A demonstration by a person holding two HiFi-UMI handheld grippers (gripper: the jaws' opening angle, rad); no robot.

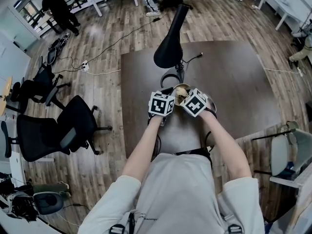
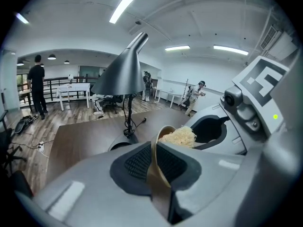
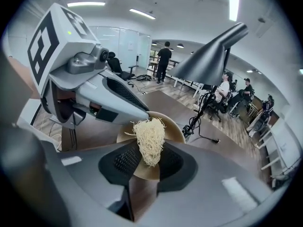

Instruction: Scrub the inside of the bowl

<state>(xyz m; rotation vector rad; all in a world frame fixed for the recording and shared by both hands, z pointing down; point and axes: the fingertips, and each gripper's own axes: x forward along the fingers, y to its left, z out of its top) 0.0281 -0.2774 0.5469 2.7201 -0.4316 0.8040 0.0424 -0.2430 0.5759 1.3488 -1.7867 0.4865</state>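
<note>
Above the brown tabletop [image 1: 229, 82], just in front of the person's chest, a tan bowl [image 3: 173, 126] is held up in the air, tipped on its side. The left claw [image 2: 152, 157] is clamped on the bowl's wall, one jaw pad inside and one outside, with the rim rising beyond the pads. A tuft of pale, stringy scrubber [image 3: 150, 137] sits inside the bowl, touching its inner surface. The right claw [image 3: 149, 161] is closed on the lower part of that tuft, and the fibres fan out above its pads.

In the head view the two claws meet over the bowl, their marker cubes side by side and the forearms reaching out from a light shirt. In the left gripper view the scrubber shows as a pale clump at the bowl's mouth.

Just beyond the bowl a black desk lamp [image 1: 170, 43] stands on the tabletop, its cone shade tilted upward and its cord trailing across the surface. To the left, on the wood-look floor [image 1: 107, 48], black office chairs [image 1: 53, 130] stand well apart from the tabletop. Far off near a railing stands a person in dark clothes [image 1: 58, 6].
</note>
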